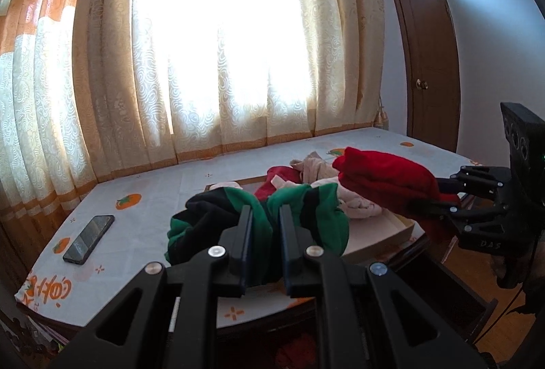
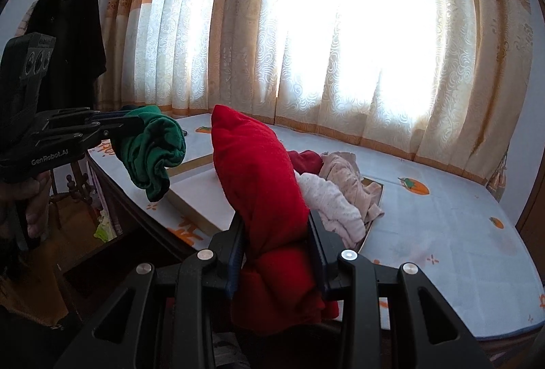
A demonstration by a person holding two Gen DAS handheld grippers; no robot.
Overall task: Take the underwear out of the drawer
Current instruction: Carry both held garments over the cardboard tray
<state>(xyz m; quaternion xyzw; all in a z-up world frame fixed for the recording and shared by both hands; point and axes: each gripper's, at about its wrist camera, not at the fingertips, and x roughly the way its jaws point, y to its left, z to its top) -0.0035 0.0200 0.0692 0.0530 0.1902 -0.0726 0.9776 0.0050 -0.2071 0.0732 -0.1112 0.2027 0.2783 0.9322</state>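
Note:
My left gripper (image 1: 265,215) is shut on green-and-black underwear (image 1: 299,215), held above the table's front edge; it also shows in the right wrist view (image 2: 153,147). My right gripper (image 2: 276,226) is shut on red underwear (image 2: 259,171), which shows in the left wrist view (image 1: 385,178) at the right. A shallow cream drawer (image 1: 402,226) lies on the table, its front wall also in the right wrist view (image 2: 194,195). It holds a heap of pink, beige and red underwear (image 2: 337,188).
The table has a white cloth with orange fruit prints (image 1: 143,222). A black phone (image 1: 89,239) lies at its left. Patterned curtains (image 1: 221,45) hang behind. A brown door (image 1: 425,38) stands at the right. Dark clothes (image 2: 71,52) hang on a rack at the left.

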